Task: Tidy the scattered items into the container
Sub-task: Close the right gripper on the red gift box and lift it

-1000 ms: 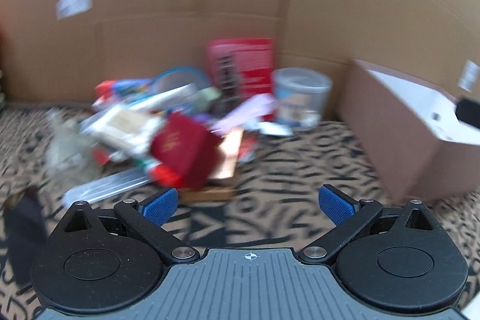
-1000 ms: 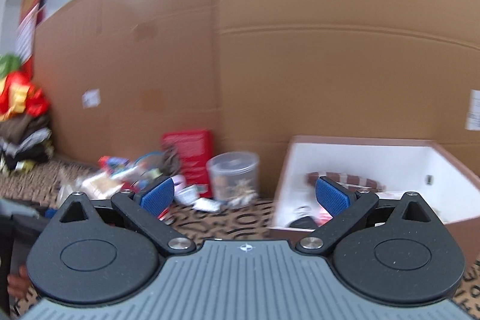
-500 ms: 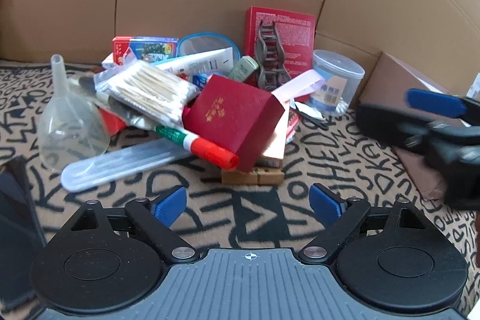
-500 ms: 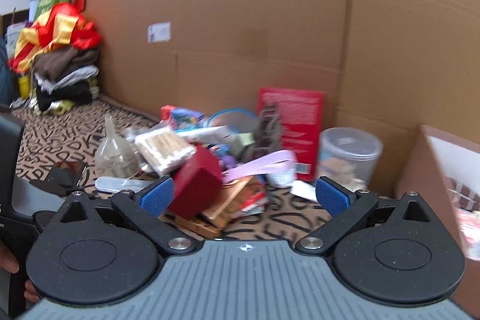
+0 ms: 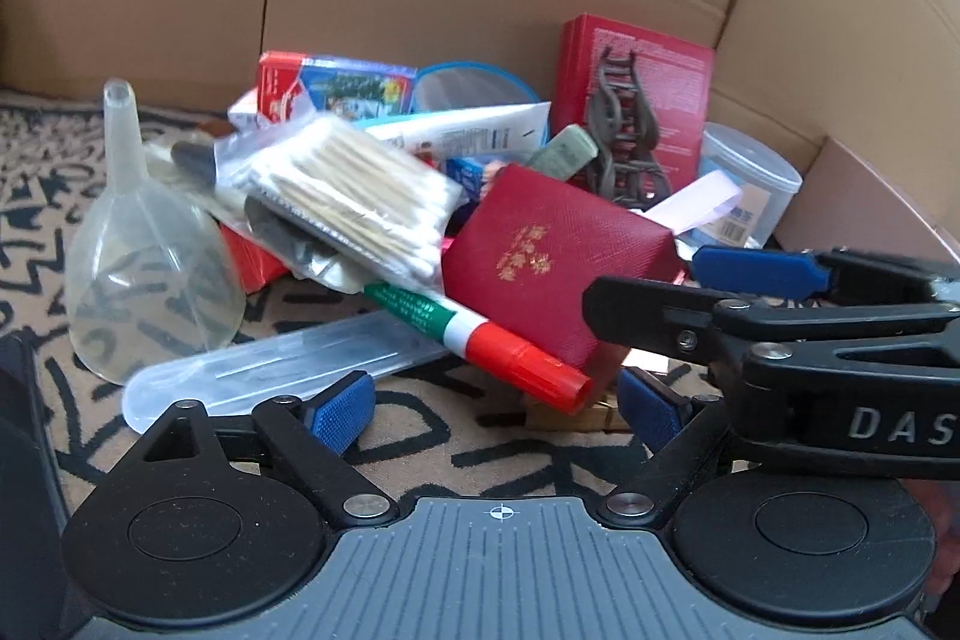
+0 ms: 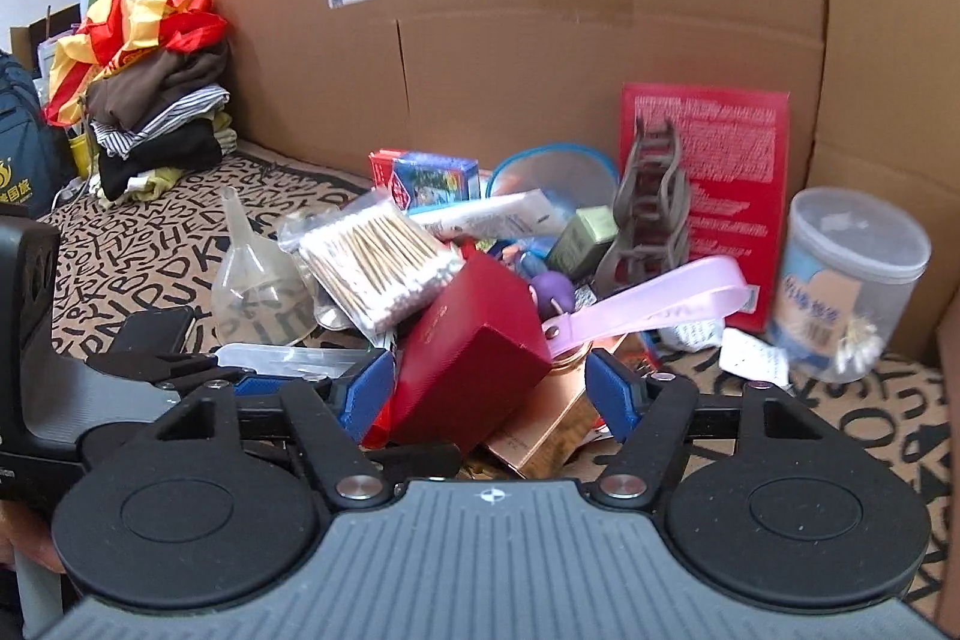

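Both grippers have closed in on my pile: right gripper [image 6: 489, 388] narrowing around the red box [image 6: 474, 364], left gripper [image 5: 495, 409] wide, empty.

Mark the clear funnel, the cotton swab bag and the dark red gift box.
clear funnel [image 5: 150, 274], left wrist view, on its cone.
cotton swab bag [image 6: 375, 259], right wrist view, mid-bag.
dark red gift box [image 5: 552, 268], left wrist view, gold-printed face.

One funnel [image 5: 144, 244], two red boxes [image 5: 552, 274], one marker [image 5: 480, 334]
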Demonstrator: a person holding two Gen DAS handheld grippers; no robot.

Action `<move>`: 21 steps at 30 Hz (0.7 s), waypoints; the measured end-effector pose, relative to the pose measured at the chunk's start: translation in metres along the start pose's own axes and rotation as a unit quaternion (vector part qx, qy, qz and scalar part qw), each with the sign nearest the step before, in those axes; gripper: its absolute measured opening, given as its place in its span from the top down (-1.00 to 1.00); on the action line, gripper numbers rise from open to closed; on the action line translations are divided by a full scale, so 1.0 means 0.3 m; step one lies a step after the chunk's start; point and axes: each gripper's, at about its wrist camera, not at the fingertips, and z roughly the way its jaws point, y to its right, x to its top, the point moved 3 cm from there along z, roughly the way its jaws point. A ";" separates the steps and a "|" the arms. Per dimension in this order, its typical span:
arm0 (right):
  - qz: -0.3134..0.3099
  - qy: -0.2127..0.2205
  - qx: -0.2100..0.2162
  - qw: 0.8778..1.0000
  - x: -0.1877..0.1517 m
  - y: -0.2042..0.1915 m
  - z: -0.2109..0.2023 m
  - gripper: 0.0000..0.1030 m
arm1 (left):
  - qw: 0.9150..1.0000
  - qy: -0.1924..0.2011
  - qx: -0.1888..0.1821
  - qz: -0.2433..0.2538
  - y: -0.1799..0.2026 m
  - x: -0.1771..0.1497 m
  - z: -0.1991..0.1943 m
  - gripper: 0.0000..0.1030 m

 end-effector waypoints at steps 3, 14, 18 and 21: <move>0.009 -0.003 0.011 1.000 0.000 0.004 0.023 -0.22 | 1.000 0.007 -0.012 0.006 0.005 -0.001 0.011 -0.80; 0.027 0.005 0.036 0.999 -0.016 -0.003 -0.059 0.17 | 0.998 0.001 -0.047 0.036 0.051 -0.011 0.003 -0.36; 0.042 0.001 0.047 0.998 -0.053 0.004 -0.135 0.24 | 0.997 0.000 -0.050 0.065 0.117 -0.035 -0.034 -0.38; 0.063 -0.003 0.053 0.997 -0.094 0.025 -0.204 0.26 | 0.994 -0.008 -0.060 0.091 0.169 -0.066 -0.062 -0.30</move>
